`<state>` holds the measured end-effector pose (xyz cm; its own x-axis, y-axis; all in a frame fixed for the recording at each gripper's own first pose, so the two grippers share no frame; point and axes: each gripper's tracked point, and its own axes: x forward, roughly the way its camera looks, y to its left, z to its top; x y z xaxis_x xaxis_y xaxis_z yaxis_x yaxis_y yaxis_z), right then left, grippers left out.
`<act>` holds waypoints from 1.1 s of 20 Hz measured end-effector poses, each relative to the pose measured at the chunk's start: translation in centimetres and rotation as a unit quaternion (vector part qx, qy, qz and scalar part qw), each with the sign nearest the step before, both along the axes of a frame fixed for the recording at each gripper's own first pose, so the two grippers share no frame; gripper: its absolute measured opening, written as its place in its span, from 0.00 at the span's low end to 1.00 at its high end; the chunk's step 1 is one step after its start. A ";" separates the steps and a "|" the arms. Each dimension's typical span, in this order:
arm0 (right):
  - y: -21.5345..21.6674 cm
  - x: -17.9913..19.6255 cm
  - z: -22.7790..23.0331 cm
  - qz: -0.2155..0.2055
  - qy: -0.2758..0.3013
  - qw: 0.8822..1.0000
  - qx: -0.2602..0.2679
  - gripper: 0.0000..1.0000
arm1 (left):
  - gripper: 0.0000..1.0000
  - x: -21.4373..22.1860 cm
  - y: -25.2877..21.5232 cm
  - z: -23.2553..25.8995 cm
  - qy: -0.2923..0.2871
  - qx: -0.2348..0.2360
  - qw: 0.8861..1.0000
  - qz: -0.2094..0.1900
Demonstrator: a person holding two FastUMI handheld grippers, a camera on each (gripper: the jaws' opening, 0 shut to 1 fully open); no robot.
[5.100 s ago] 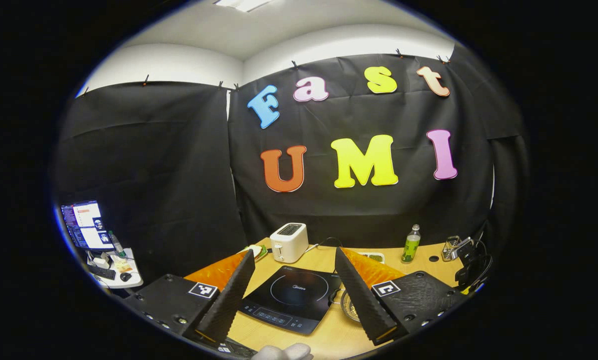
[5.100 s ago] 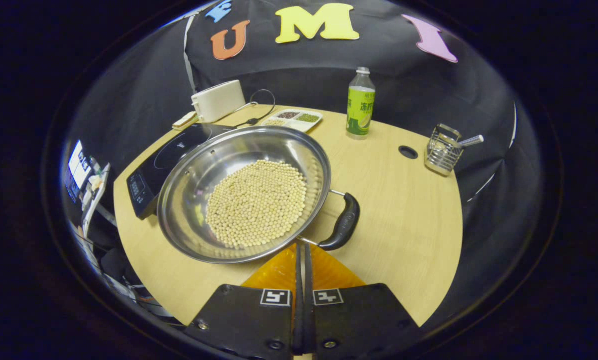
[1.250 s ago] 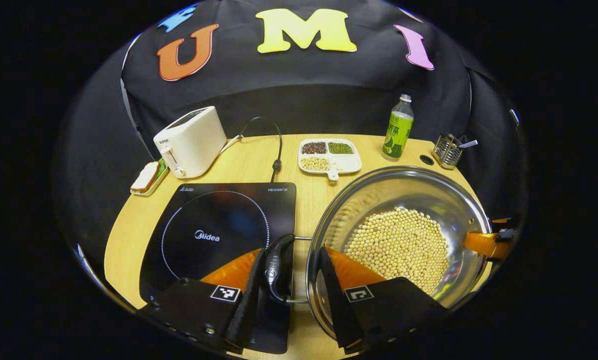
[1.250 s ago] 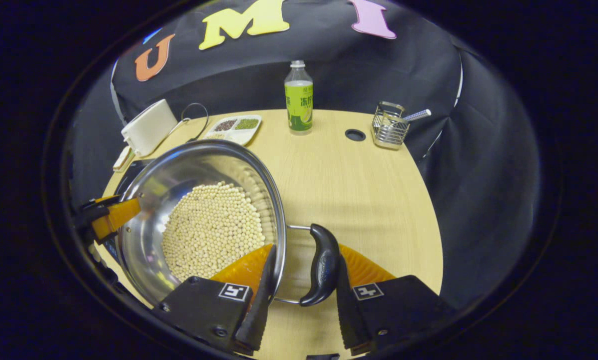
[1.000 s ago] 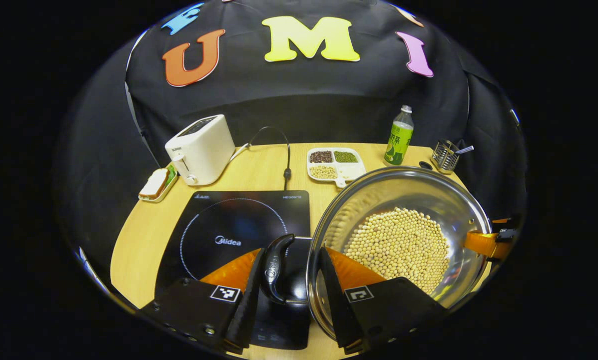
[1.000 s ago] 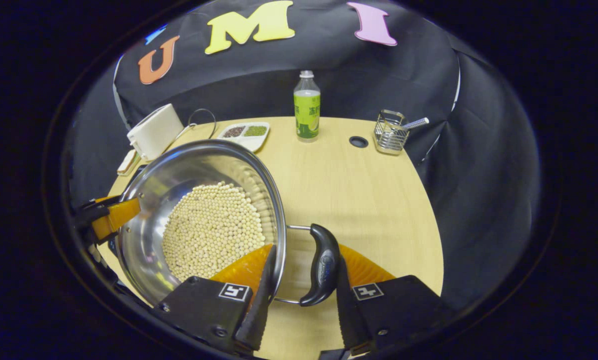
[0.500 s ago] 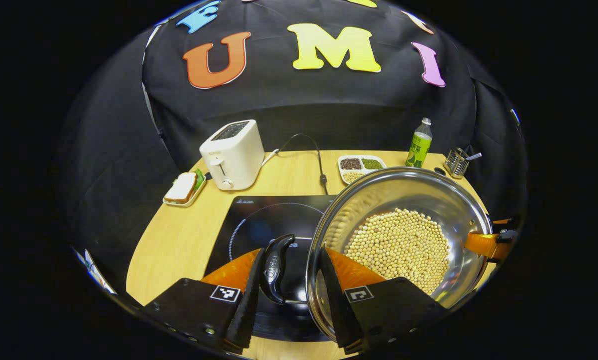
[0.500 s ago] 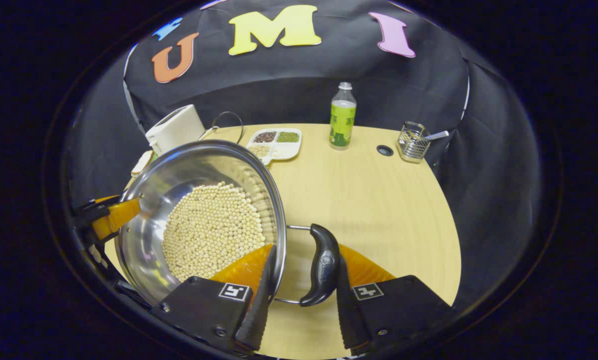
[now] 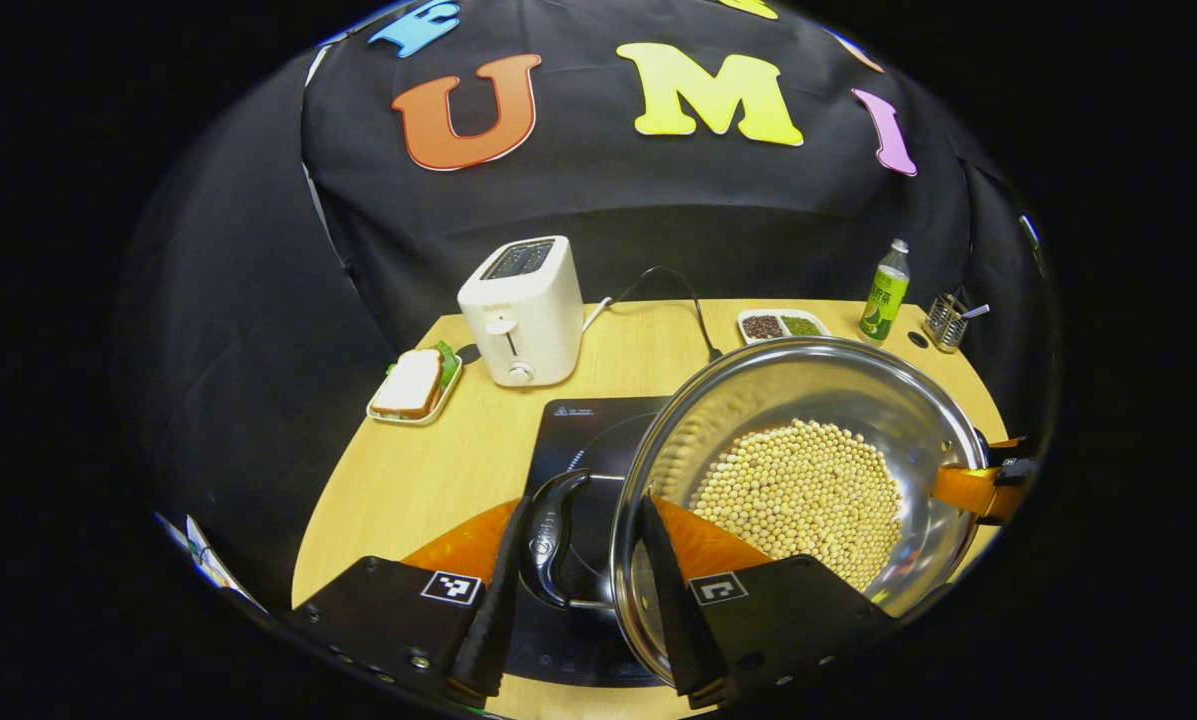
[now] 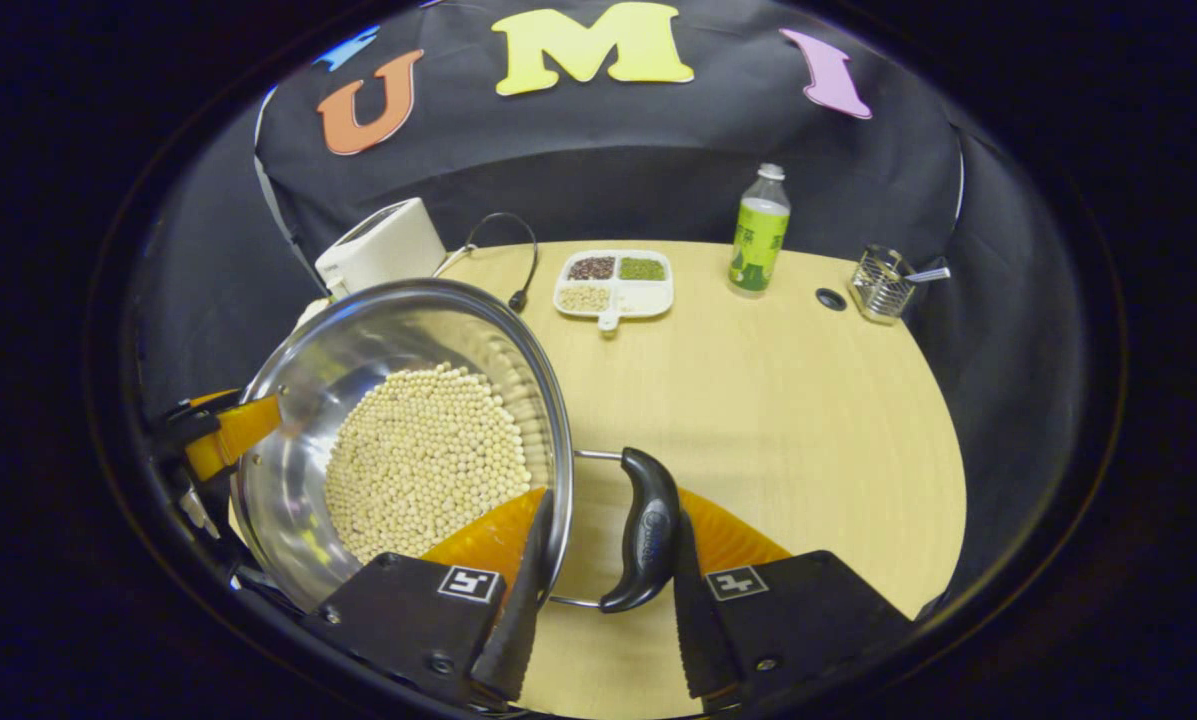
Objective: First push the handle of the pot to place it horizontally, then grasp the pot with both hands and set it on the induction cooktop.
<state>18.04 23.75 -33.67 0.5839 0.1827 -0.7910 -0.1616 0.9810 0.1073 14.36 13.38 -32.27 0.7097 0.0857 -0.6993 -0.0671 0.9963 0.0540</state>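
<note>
A steel pot (image 9: 808,400) full of pale beans is held between both grippers. My left gripper (image 9: 573,590) is shut on the pot's black left handle (image 9: 548,540), one finger outside the handle and one inside the rim. My right gripper (image 10: 603,590) is shut the same way on the right handle (image 10: 643,530). The black induction cooktop (image 9: 583,430) lies under the pot's left side, partly hidden by it. Whether the pot rests on the cooktop I cannot tell. Each view shows the opposite gripper as an orange finger at the pot's far rim: the right gripper's finger (image 9: 968,490) and the left gripper's finger (image 10: 223,435).
On the round wooden table (image 10: 778,400) stand a white toaster (image 9: 523,310), a sandwich on a small tray (image 9: 413,385), a divided dish of beans (image 10: 613,280), a green bottle (image 10: 755,235) and a wire basket (image 10: 883,285). The cooktop's cable (image 9: 673,290) loops behind it.
Both grippers have carried the pot leftward, so the cooktop has slid under its left side. Five seconds ago the left gripper was open and high, the right shut beside the handle.
</note>
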 end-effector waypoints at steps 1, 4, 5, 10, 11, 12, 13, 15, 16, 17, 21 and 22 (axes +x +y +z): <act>0.7 0.3 -0.1 0.001 0.004 1.000 -0.001 0.59 | 0.61 0.4 0.7 -0.2 0.004 0.000 1.000 0.001; 2.9 1.3 -0.5 0.001 0.011 1.000 -0.003 0.59 | 0.61 1.6 2.7 -1.0 0.009 -0.001 1.000 0.003; 3.6 1.6 -0.6 0.000 0.013 1.000 -0.004 0.58 | 0.61 2.0 3.3 -1.3 0.011 0.000 1.000 0.004; 6.3 3.1 -1.3 0.001 0.020 1.000 -0.007 0.59 | 0.61 3.7 5.5 -2.5 0.018 0.007 1.000 0.018; 6.6 3.3 -1.4 0.001 0.022 1.000 -0.008 0.58 | 0.61 3.9 5.7 -2.7 0.018 0.008 1.000 0.018; 6.8 3.3 -1.7 -0.001 0.025 1.000 -0.007 0.58 | 0.61 4.0 5.9 -2.9 0.020 0.008 1.000 0.019; 7.0 3.3 -2.0 -0.003 0.029 1.000 -0.007 0.59 | 0.61 4.1 6.1 -3.3 0.022 0.008 1.000 0.019; 7.4 3.3 -2.7 -0.006 0.039 0.999 -0.005 0.59 | 0.60 4.4 6.3 -3.8 0.029 0.008 0.999 0.018; 7.5 3.1 -3.3 -0.006 0.043 0.999 -0.003 0.59 | 0.61 4.6 6.2 -4.2 0.034 0.007 0.999 0.016; 7.5 3.1 -2.7 -0.012 0.029 0.999 0.001 0.59 | 0.61 4.6 6.3 -4.5 0.034 0.007 0.999 0.017; 7.5 3.4 -2.9 -0.008 0.014 1.000 -0.007 0.59 | 0.71 4.5 6.3 -4.7 0.025 0.002 1.000 0.010; 7.6 3.4 -2.9 -0.009 0.012 1.000 -0.004 0.60 | 0.61 4.6 6.2 -5.0 0.025 0.005 1.000 0.007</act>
